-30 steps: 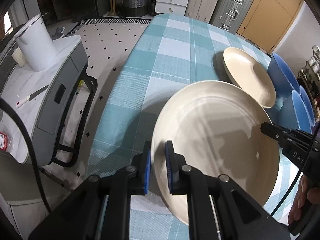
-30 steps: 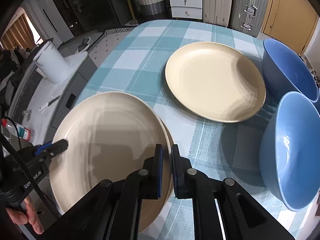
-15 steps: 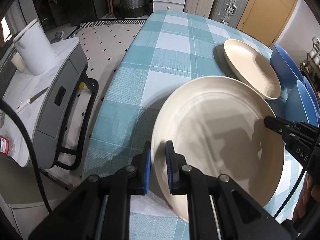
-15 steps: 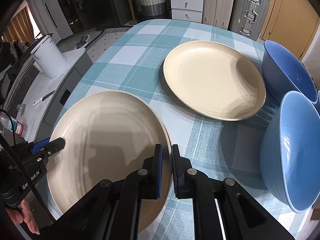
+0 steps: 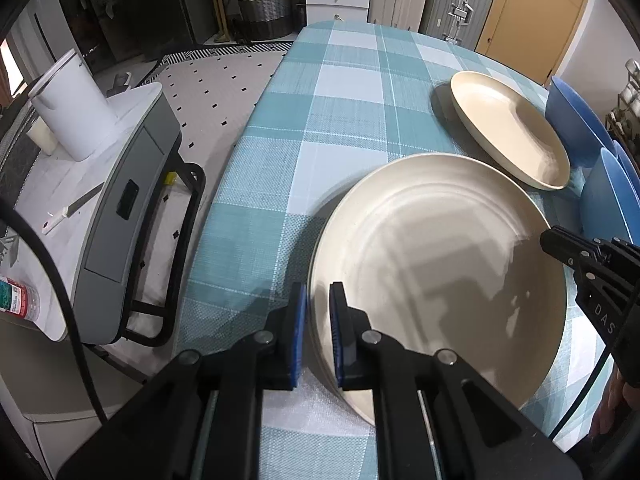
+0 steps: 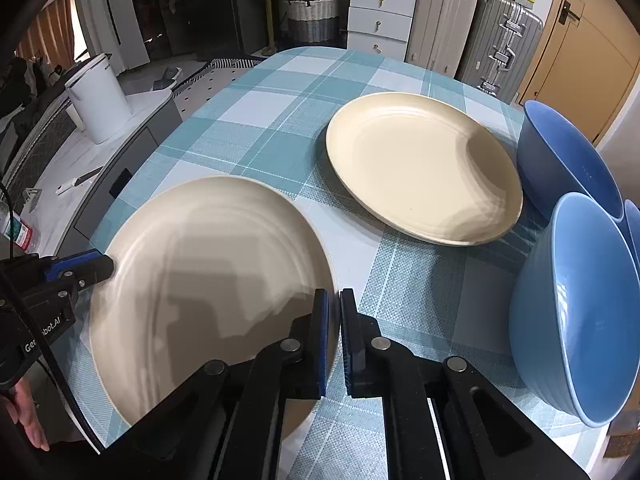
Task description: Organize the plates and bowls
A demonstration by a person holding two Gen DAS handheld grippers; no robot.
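- Plates and bowls share a table (image 5: 340, 92) covered in a teal-and-white checked cloth; beyond its far end stand a white chest of drawers (image 6: 380, 20), a woven basket (image 6: 312, 16), hard suitcases (image 6: 500, 44) and a wooden door (image 6: 580, 60).
- Off the table's left edge sits a grey-fronted cart (image 5: 128, 200) with a white bucket (image 5: 72, 116) on top; the floor past it is pale tile with small dark diamonds.
- The near cream plate (image 5: 436, 272) is pinched on opposite rims by my two tongs: my left gripper (image 5: 318, 336) is narrowed onto its left edge, my right gripper (image 6: 334, 340) onto its right edge. I cannot tell whether it is lifted or resting on the cloth.
- A second cream plate (image 6: 420, 168) lies flat farther along, apart from the near one, with nothing on it.
- Blue bowls sit at the right edge: one (image 6: 560, 160) just beside the far plate, a lighter one (image 6: 576, 308) nearer me, tilted. Both look bare inside.
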